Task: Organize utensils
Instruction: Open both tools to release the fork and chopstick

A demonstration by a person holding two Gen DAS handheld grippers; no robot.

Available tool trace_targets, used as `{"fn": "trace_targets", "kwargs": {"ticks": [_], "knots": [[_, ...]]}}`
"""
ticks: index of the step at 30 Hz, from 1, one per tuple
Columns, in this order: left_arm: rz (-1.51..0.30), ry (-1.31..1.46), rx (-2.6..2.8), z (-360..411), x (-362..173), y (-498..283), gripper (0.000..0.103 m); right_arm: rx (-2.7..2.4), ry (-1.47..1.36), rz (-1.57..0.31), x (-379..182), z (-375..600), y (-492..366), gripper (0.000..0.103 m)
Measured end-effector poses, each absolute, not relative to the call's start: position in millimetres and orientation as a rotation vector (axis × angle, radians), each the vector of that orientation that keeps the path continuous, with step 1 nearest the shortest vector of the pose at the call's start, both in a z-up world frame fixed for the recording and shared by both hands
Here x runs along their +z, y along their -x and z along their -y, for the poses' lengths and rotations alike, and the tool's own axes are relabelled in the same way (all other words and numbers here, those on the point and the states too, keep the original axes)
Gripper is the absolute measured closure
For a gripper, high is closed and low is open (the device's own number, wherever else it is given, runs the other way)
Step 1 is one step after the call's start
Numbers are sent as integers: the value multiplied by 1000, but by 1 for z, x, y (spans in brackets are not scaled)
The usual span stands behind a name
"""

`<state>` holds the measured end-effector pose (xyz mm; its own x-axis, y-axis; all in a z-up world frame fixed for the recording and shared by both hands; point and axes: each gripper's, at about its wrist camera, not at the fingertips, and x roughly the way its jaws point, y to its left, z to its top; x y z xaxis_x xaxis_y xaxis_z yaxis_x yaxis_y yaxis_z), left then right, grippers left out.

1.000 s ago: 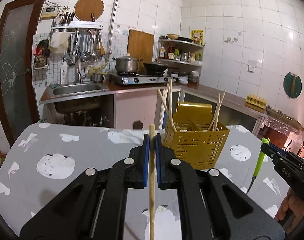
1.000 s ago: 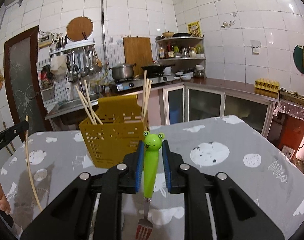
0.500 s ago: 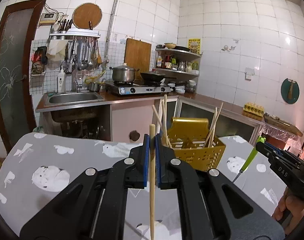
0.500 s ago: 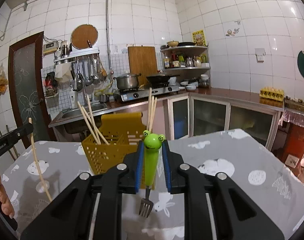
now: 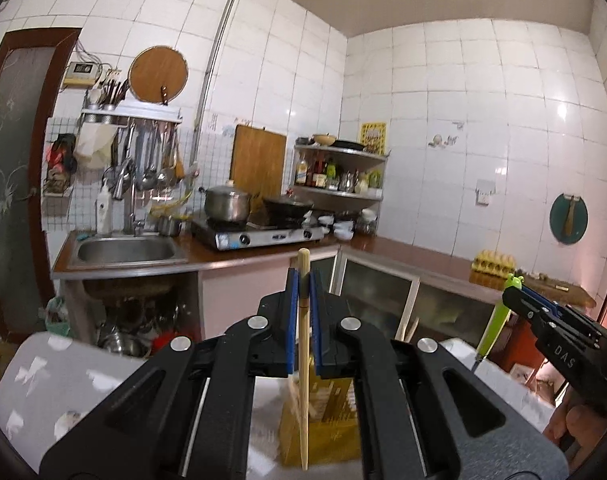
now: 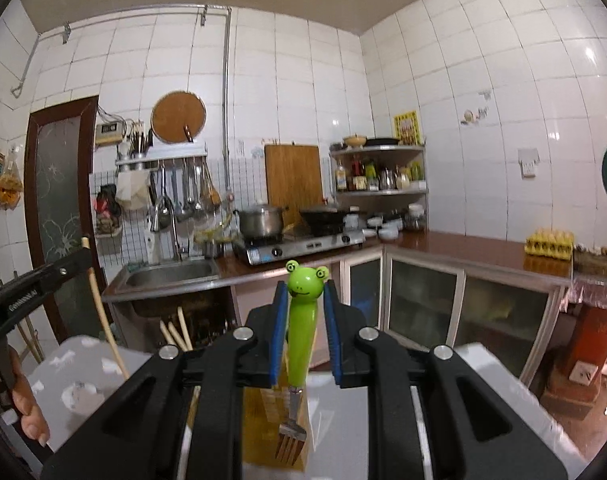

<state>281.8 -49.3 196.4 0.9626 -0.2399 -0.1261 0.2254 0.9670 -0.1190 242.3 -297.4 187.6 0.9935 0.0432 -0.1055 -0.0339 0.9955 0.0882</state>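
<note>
Above the yellow basket (image 5: 327,436), left tongs (image 5: 303,276) clamp a chopstick (image 5: 303,360), right tongs (image 6: 304,292) a frog fork (image 6: 301,320).

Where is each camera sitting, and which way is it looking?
Left wrist view: sits on the left gripper, looking along its fingers over the yellow basket toward the sink; it shows that gripper pinching a chopstick, plus the right gripper and hand.
Right wrist view: sits on the right gripper, facing the stove; it shows that gripper around a frog fork, plus the left gripper and hand.
Both share the basket, sink, stove and both utensils.
</note>
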Motion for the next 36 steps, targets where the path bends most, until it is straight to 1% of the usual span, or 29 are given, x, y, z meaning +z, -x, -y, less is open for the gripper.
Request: {"fn": "trace_targets", "kwargs": {"ticks": [5, 10, 15, 19, 23, 24, 26, 27, 28, 29, 32, 33, 34, 36], "knots": [[-90, 118, -232, 59, 215, -307, 99, 55, -98, -90, 209, 292, -273, 84], [-64, 82, -239, 76, 208, -330, 99, 75, -76, -127, 196, 280, -306, 85], [-124, 70, -241, 83, 175, -355, 99, 88, -76, -219, 160, 276, -334, 85], [-240, 75, -243, 81, 133, -374, 99, 89, -59, -308, 127, 275, -349, 84], [-310, 61, -222, 77, 110, -382, 98, 76, -61, -386, 105, 274, -358, 84], [-302, 50, -213, 76, 109, -379, 95, 72, -65, -412, 101, 274, -360, 84], [-322, 27, -212, 76, 112, -376, 69, 68, -73, -461, 95, 276, -364, 82], [-329, 20, -204, 75, 115, -373, 46, 50, -74, -483, 94, 277, -364, 77], [-307, 18, -189, 71, 122, -365, 39, 33, -75, -487, 93, 279, -363, 58], [-296, 17, -184, 68, 128, -361, 38, 11, -80, -484, 95, 282, -359, 45], [-283, 5, -171, 56, 146, -341, 29, -14, -92, -490, 105, 286, -343, 45], [-274, 3, -163, 52, 151, -334, 22, -28, -97, -489, 109, 287, -336, 44], [-271, 1, -157, 46, 156, -325, 16, -40, -102, -488, 113, 288, -328, 40], [-272, -5, -151, 38, 160, -311, 12, -57, -100, -488, 118, 287, -312, 36]]}}
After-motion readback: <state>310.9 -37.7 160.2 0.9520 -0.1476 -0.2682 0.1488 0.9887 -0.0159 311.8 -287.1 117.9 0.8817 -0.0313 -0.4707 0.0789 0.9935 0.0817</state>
